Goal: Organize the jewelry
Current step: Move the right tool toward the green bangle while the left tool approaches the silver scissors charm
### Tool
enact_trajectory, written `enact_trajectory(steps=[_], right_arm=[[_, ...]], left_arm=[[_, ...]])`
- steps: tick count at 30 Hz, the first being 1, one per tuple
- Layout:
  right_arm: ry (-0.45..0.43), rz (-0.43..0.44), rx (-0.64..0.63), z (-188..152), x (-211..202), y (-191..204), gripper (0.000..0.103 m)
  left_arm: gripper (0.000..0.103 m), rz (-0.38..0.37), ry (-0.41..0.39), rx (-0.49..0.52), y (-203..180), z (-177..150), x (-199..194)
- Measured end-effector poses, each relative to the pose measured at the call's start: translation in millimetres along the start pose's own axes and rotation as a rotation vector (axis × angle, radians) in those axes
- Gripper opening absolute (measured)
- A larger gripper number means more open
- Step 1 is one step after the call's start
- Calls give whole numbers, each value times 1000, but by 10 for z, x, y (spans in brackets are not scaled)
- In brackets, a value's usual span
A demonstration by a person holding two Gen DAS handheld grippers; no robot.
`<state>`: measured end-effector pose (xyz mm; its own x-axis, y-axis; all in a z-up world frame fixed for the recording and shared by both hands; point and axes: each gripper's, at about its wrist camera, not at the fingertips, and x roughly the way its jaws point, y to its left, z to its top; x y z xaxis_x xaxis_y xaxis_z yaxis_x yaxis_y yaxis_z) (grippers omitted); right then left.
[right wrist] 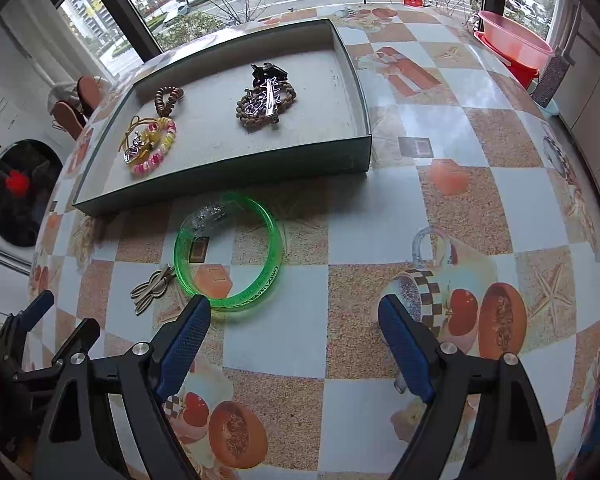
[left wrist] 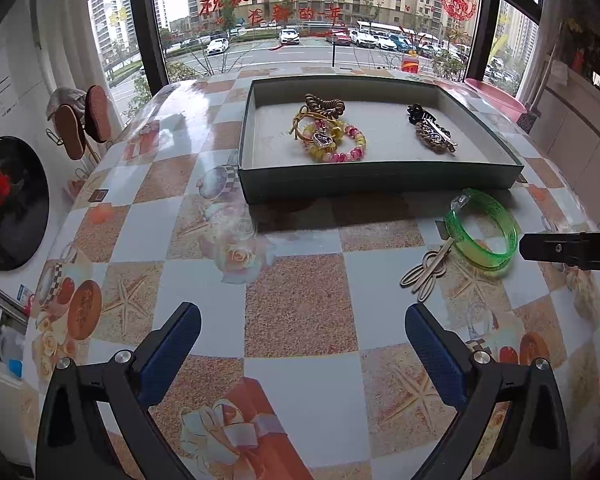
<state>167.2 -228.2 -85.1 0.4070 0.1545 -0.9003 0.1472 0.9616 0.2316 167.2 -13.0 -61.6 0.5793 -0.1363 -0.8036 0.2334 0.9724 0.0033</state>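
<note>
Blue-padded black fingers of the left gripper (left wrist: 302, 330) fill the bottom of the left wrist view, spread wide and released over the checkered patterned tablecloth (left wrist: 300, 292), holding nothing. Over in the right wrist view, the right gripper (right wrist: 294, 320) is just as wide apart, nothing grasped, and its left fingertip (right wrist: 198, 310) sits right at the near rim of the translucent green plastic bangle (right wrist: 228, 252), whether touching I cannot tell. That bangle lies flat on the cloth at centre-left of the frame, just in front of the shallow dark green cardboard tray (right wrist: 228, 184). Beside it, to the lower left, a small pale wooden cut-out hair clip (right wrist: 152, 286) lies touching or nearly touching the bangle's rim. Inside the tray, upper left of the frame, a pink and yellow beaded bracelet (right wrist: 156, 152) rests with a yellow cord and a brown coiled hair tie (right wrist: 168, 100), while a brown beaded bracelet with a silver clip (right wrist: 266, 106) lies near the tray's middle, a black claw clip just behind it. A pink plastic basin (right wrist: 512, 46) sits at upper right.
</note>
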Motion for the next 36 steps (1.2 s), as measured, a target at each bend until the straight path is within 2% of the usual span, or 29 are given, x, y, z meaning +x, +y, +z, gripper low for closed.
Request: enact_trajectory(steps=[9, 16, 22, 25, 27, 31, 33, 36], right_arm=[[13, -37, -22, 21, 94, 10, 88], [-17, -77, -54, 92, 94, 81, 88], [-32, -71, -82, 187, 111, 180, 85], [-7, -80, -101, 227, 204, 221, 69], [-15, -123, -140, 244, 231, 282, 58], [-20, -157, -197, 227, 227, 328, 45], [-22, -156, -215, 224, 213, 320, 29], [-20, -149, -227, 217, 197, 292, 11]], left_arm=[[103, 6, 10, 50, -59, 43, 83], [103, -13, 17, 111, -217, 93, 146], [103, -26, 15, 180, -385, 170, 220], [103, -31, 21, 208, -445, 188, 254], [103, -38, 22, 222, -482, 195, 275], [103, -49, 27, 237, -546, 225, 317], [103, -64, 25, 243, -589, 245, 334], [103, -75, 30, 253, -652, 287, 355]])
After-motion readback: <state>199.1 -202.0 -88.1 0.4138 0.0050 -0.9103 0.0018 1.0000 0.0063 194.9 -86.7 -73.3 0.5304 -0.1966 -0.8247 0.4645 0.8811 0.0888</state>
